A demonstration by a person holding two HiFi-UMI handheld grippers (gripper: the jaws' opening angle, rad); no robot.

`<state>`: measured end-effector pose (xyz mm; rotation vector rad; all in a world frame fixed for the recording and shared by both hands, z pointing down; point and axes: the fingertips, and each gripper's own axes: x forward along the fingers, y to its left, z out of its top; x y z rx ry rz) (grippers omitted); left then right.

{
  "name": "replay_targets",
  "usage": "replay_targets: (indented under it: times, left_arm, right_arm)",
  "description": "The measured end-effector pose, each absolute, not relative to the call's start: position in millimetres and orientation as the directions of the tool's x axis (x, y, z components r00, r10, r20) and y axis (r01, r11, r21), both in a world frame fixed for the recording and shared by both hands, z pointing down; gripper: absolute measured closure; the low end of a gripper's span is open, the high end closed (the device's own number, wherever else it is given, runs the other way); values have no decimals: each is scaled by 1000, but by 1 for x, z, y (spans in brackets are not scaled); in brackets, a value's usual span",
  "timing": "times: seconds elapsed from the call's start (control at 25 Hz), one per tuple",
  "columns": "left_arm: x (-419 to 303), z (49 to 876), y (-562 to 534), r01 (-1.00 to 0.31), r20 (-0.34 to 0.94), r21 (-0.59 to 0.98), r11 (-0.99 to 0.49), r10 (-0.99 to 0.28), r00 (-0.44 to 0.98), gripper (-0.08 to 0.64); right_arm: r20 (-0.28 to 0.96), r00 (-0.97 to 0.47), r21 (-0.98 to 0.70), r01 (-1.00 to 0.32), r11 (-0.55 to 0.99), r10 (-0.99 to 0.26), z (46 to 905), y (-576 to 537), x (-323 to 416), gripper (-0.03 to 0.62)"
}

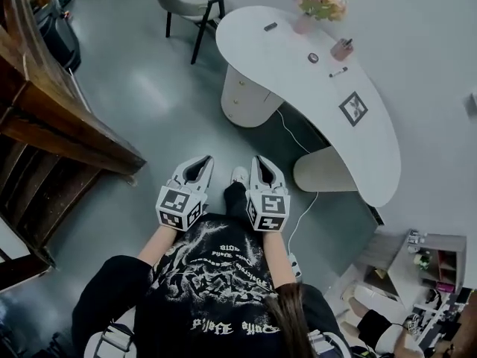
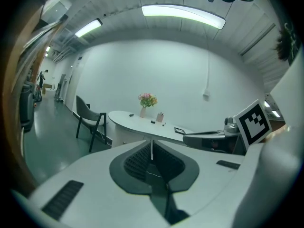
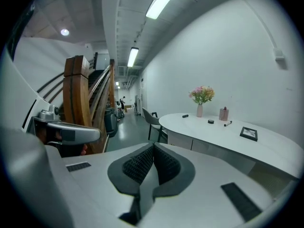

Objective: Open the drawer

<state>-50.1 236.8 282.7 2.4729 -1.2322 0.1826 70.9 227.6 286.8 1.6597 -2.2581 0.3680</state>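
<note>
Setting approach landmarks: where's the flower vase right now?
Head view, upper right: the flower vase stands at the far end of the curved white desk, with a pink cup to its right and a chair to its left.

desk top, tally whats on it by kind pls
vase of flowers: 1
pink holder: 1
pen: 1
frame: 1
small dark things: 2
total: 6
</note>
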Motion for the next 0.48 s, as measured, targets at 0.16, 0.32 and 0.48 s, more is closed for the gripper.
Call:
replay_targets:
  times: [0.16, 0.32, 0.48]
  left_arm:
    - [-45, 289, 198, -826, 293, 264, -498, -775, 561, 529]
    - [-27, 292, 156, -840, 318, 251, -481, -779, 541, 529]
    - [-3, 295, 111, -852, 338, 243, -464, -782, 523, 529]
  right_arm:
    - [405, -323, -22, -939, 344, -855, 293, 182, 76, 568]
    - [415, -356, -32, -926, 377, -837, 297, 133, 91, 568]
    - [435, -377, -58, -918, 392, -818, 304, 84, 111, 568]
